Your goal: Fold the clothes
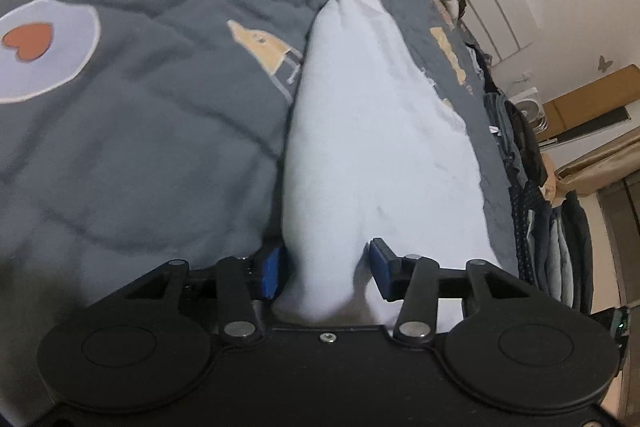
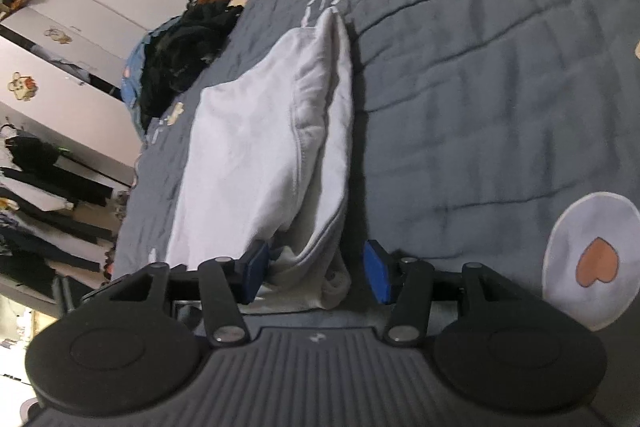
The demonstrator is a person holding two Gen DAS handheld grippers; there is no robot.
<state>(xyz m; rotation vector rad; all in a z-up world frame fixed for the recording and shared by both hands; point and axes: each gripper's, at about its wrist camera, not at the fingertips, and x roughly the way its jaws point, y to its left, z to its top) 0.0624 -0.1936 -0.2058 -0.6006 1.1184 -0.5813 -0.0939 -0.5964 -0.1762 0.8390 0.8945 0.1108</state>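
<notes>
A white garment (image 1: 360,131) lies folded into a long, thick strip on the grey quilted bed cover (image 1: 152,147). In the left wrist view its near end bulges between the blue pads (image 1: 273,273) of my left gripper (image 1: 326,273), whose jaws stand wide apart around it. In the right wrist view the garment (image 2: 256,147) shows a seam and stacked layers. Its near end sits between the fingers of my right gripper (image 2: 316,273), against the left pad (image 2: 254,273). A dark gap separates it from the right pad (image 2: 377,273). Both grippers are open.
The bed cover (image 2: 500,87) carries a white patch with an orange heart (image 1: 30,41) and tan prints. Dark clothes (image 2: 184,47) are heaped at the bed's far edge, and more clothes (image 1: 532,187) hang beside it. White cupboards (image 2: 60,39) and a wall stand beyond.
</notes>
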